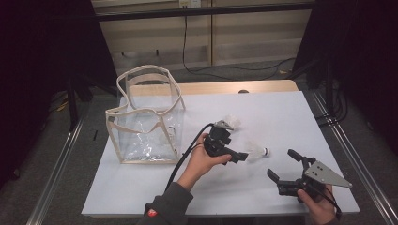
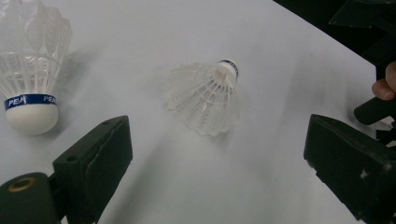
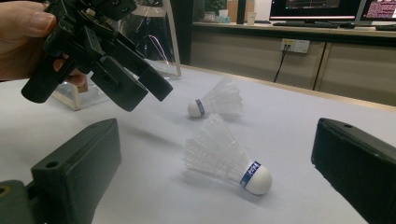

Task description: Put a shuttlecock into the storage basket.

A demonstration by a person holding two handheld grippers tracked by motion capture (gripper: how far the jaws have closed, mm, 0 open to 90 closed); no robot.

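Nearest the person, the right gripper [image 1: 282, 165] hung low over the white table [image 1: 291, 117] with its jaws spread wide and nothing between them. Just beyond it, the left gripper [image 1: 242, 156] hovered above the nearer shuttlecock [image 1: 257, 151], its jaws likewise parted and empty. In the left gripper view that nearer shuttlecock [image 2: 205, 95] lay on its side between the two black jaws, cork pointing away and feathers toward the camera, with bare table all around it and neither pad touching it. The right gripper view showed the same shuttlecock [image 3: 226, 156] on its side, cork toward that camera, with the left gripper [image 3: 140, 91] poised above and to one side.

Farther off, the second shuttlecock [image 1: 233, 123] also lay on the table, apart from the first. Farthest, at the table's left, stood the clear bag [image 1: 145, 117], upright with its top open.

The step in hand looked like the approach to a first pick: lining up on the nearer shuttlecock, probably to carry it to the bag. The next move would call for lowering the left gripper until its pads flanked the cork or the feather base, then closing gently so the feathers were not crushed
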